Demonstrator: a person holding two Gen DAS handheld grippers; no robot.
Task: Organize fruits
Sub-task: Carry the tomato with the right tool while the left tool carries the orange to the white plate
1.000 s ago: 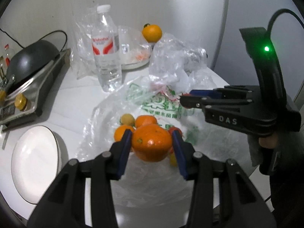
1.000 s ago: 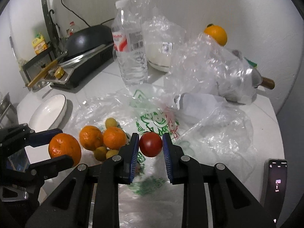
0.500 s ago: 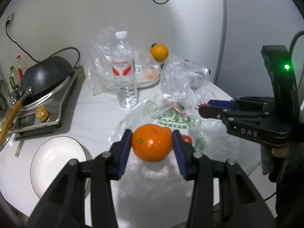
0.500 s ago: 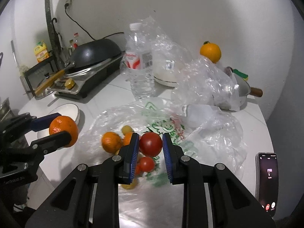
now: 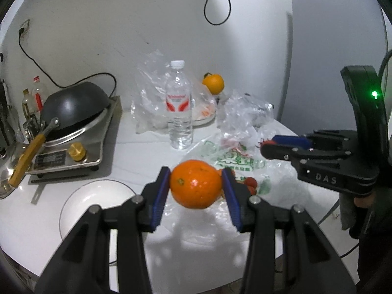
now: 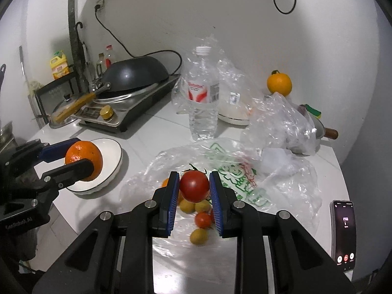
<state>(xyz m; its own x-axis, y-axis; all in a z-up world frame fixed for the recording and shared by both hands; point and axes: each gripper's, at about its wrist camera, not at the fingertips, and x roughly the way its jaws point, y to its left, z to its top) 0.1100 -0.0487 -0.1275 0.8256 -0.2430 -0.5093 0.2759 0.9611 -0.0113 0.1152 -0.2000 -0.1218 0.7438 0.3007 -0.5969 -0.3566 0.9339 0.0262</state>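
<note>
My left gripper (image 5: 196, 183) is shut on an orange (image 5: 195, 183), held in the air above the table; in the right wrist view the same orange (image 6: 83, 159) hangs over the white plate (image 6: 111, 171). My right gripper (image 6: 193, 186) is shut on a red tomato (image 6: 194, 185), lifted above a clear plastic bag (image 6: 269, 191). On that bag lie more fruits: a small tomato (image 6: 202, 220), yellow fruits (image 6: 199, 236) and part of an orange (image 6: 166, 182). The white plate (image 5: 80, 203) lies left of the left gripper. The right gripper (image 5: 276, 147) shows at right.
A water bottle (image 6: 202, 98) stands mid-table. A stove with a black wok (image 6: 132, 76) sits at the left. Another orange (image 6: 279, 83) rests at the back, beside a bagged bowl (image 6: 232, 112) and crumpled plastic over a pot (image 6: 318, 132). A phone (image 6: 341, 235) lies near the right edge.
Both grippers have risen and pulled back from the bag with their fruits. The left one has carried the orange leftward, over the white plate.
</note>
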